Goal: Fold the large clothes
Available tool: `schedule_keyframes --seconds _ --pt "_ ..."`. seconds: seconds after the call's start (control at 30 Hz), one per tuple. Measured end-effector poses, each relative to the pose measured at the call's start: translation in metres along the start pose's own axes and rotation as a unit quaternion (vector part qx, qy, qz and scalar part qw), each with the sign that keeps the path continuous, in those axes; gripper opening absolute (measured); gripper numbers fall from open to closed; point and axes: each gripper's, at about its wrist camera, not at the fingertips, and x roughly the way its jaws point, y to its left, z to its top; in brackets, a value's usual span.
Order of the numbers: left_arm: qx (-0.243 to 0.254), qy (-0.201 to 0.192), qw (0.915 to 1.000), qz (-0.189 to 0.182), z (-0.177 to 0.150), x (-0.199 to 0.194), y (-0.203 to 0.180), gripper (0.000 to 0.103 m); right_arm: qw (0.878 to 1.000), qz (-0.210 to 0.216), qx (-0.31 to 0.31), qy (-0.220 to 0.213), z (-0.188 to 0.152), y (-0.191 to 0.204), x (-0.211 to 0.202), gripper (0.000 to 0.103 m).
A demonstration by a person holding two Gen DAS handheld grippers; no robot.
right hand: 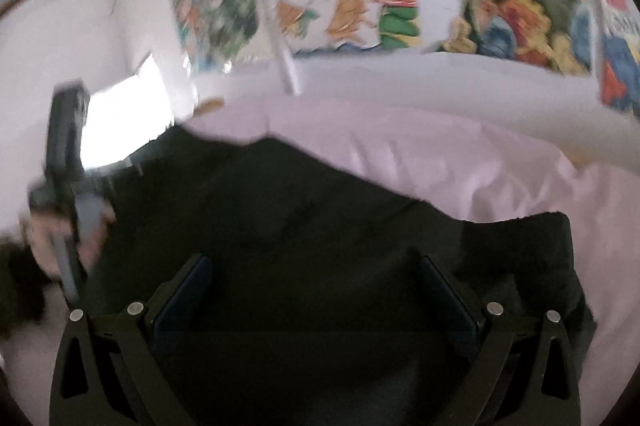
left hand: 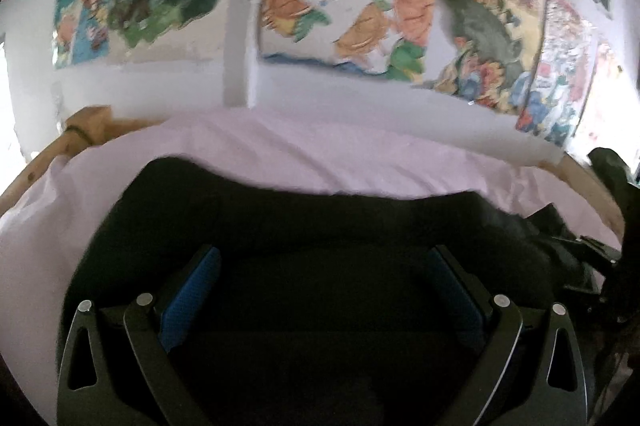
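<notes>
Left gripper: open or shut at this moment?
Open. In the left wrist view the left gripper has its blue pads spread wide apart over the black garment, with nothing pinched between them.

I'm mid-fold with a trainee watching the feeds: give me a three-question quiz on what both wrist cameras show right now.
1. True or false: the left gripper is clamped on the dark garment.
2. What does the garment lie on? A) wooden floor B) pale pink sheet C) glass table
3. What covers the wall behind the bed?

Key: 1. False; its jaws stand wide apart, like those of the right gripper. 2. B. 3. Colourful cartoon posters.
</notes>
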Motion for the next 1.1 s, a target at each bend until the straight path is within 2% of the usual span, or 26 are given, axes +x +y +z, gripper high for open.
schedule_keyframes --seconds 0.07,0.17,0.23,0.3,0.47,0.6,0.77,0.83,0.97,1.1 --pt "-0.011 0.004 0.9999 -0.003 -0.001 0.001 0.007 0.1 1.0 -0.007 0.022 0.007 -0.002 -0.012 0.003 0.103" --pt "-0.03 0.004 0.9995 -0.005 0.0 -0.003 0.017 0.1 0.997 -0.045 0.055 0.005 -0.006 -0.032 -0.001 0.103" --pt "-0.034 0.004 0.9994 0.009 0.001 -0.007 0.022 0.1 0.993 -0.079 0.084 0.004 -0.01 -0.05 -0.009 0.103" --pt "-0.042 0.006 0.9988 0.023 0.001 -0.012 0.031 0.1 0.991 -0.083 0.102 -0.003 -0.017 -0.062 -0.021 0.103" --pt "-0.063 0.002 0.997 0.045 -0.001 -0.031 0.056 0.1 0.99 -0.114 0.08 0.0 -0.02 -0.06 -0.044 0.103" --pt "-0.092 0.004 0.9947 0.044 -0.004 -0.051 0.08 0.1 0.99 -0.104 0.092 -0.01 -0.022 -0.065 -0.071 0.103" --pt "-0.109 0.03 0.9935 0.008 -0.015 -0.073 0.102 0.1 0.988 -0.081 0.131 0.017 -0.037 -0.078 -0.09 0.103" --pt "-0.101 0.054 0.9933 -0.014 -0.022 -0.078 0.105 0.1 0.985 -0.077 0.153 0.032 -0.048 -0.084 -0.093 0.103" --pt "-0.081 0.094 0.9904 -0.06 -0.035 -0.078 0.103 0.1 0.978 -0.042 0.196 0.059 -0.069 -0.096 -0.093 0.103" --pt "-0.053 0.118 0.9885 -0.079 -0.044 -0.072 0.098 0.1 0.976 -0.011 0.206 0.074 -0.083 -0.099 -0.089 0.103"
